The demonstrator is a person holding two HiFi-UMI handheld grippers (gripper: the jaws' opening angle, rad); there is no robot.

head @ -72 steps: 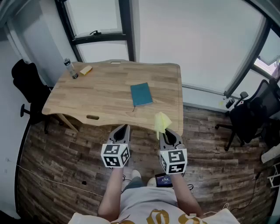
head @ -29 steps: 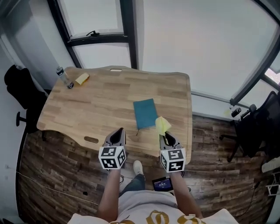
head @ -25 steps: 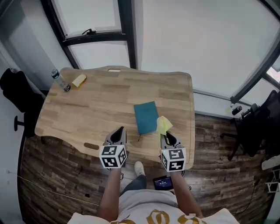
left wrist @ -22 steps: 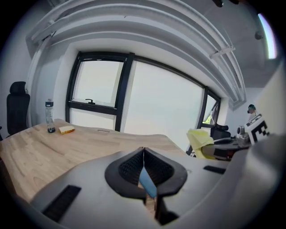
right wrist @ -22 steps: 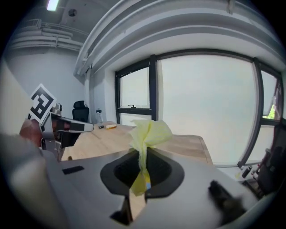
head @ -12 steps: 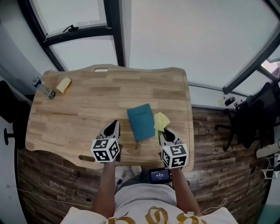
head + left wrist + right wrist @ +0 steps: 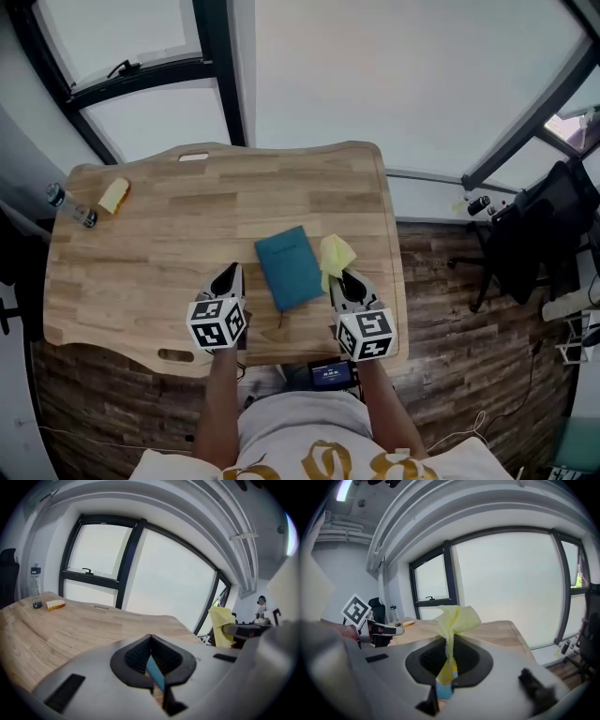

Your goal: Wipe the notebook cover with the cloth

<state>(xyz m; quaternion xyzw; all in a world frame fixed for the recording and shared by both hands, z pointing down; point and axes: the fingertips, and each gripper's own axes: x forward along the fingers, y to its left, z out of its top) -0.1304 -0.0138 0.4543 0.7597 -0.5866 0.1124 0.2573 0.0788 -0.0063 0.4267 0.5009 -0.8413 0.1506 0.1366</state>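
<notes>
We find no word or number that we can read. The left tongs [image 7: 230, 274] and the right tongs [image 7: 342, 281] each carry a cube with black-and-white square code patterns, no letters. Yellow print on the person's shirt [image 7: 309, 433] is cut off at the near edge. The small screen [image 7: 330, 376] by the near edge of the bench [image 7: 141, 272] and the bottle [image 7: 70, 206] at far left are too small to read.

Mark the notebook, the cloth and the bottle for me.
notebook [image 7: 291, 267]: head view, middle of its teal cover.
cloth [image 7: 457, 616]: right gripper view, its bunched yellow top.
bottle [image 7: 70, 206]: head view, middle of its body.
</notes>
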